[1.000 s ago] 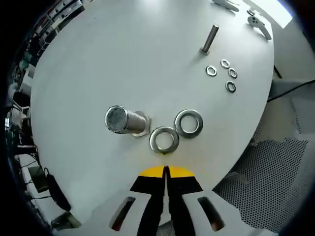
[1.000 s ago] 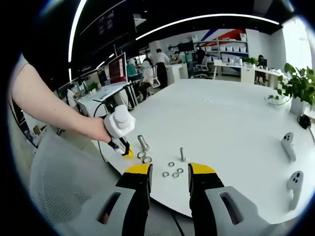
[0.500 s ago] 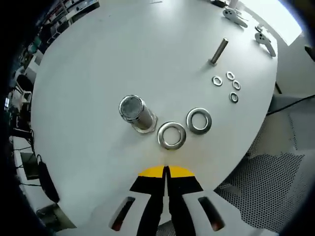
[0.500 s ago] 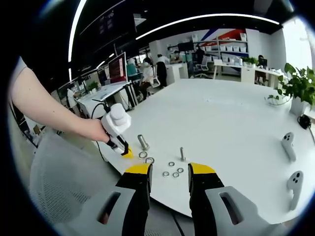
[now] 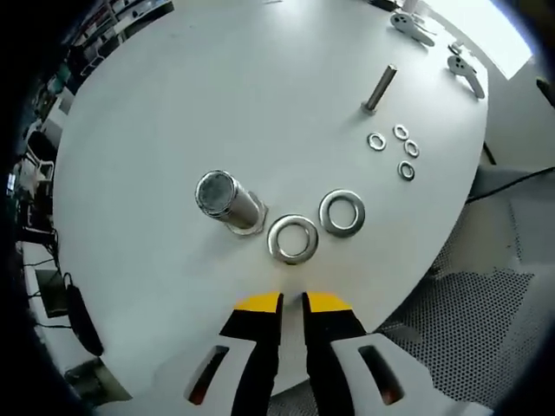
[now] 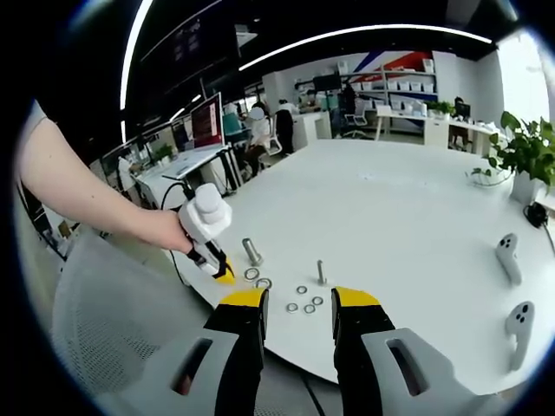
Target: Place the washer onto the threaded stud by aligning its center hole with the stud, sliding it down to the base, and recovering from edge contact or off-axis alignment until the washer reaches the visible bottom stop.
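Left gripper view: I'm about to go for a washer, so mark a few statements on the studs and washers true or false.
1. A large washer is already seated on the large stud. False: it lies flat on the table beside the stud's base.
2. Two large washers lie side by side. True.
3. The left gripper grips a washer. False: its fingers are slightly apart with nothing between them.
4. Four small washers lie near the thin stud. True.

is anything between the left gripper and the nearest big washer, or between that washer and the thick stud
Nothing visible. The left gripper, slightly open, faces the near washer across bare table. The thick stud stands right beside it; the second large washer lies on the other side.
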Tool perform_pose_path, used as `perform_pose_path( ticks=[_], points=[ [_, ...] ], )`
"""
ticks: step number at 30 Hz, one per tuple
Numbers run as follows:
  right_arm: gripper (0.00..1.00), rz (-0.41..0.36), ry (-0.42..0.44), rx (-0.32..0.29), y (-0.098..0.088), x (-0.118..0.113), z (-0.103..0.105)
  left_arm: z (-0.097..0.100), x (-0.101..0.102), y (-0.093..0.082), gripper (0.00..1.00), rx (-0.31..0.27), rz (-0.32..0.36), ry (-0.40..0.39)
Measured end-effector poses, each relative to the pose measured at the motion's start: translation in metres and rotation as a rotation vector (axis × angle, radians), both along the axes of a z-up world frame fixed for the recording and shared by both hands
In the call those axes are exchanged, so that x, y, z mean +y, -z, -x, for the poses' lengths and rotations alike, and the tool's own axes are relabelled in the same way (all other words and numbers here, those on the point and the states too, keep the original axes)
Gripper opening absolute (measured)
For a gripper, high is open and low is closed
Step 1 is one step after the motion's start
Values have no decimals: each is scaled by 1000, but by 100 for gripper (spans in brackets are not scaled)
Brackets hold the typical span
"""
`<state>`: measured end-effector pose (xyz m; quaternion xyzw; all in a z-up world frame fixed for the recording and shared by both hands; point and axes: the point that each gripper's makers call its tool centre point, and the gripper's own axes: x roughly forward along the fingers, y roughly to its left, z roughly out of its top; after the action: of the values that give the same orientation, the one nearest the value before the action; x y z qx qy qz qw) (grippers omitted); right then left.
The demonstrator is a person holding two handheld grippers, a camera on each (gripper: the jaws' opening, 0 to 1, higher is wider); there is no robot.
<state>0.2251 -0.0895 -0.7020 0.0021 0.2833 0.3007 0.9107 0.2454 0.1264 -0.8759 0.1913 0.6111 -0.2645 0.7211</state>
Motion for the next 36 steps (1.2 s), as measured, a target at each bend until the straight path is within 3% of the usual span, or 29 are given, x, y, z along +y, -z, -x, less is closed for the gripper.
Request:
perform_pose_path(
  ticks=[10, 14, 25, 36],
  points=[
    [31, -7, 14, -15, -3, -3, -2, -1, -1, 0, 13, 27, 9, -39],
    [31, -8, 15, -17, -3, -3, -2, -1, -6, -1, 19, 30, 30, -63],
    [31, -17, 21, -29, -6, -3, -4, -15, -10, -6, 22, -26, 63, -145],
    [31, -23, 33, -35, -8, -5, -5, -31, -15, -7, 21, -115, 53, -143]
  ],
)
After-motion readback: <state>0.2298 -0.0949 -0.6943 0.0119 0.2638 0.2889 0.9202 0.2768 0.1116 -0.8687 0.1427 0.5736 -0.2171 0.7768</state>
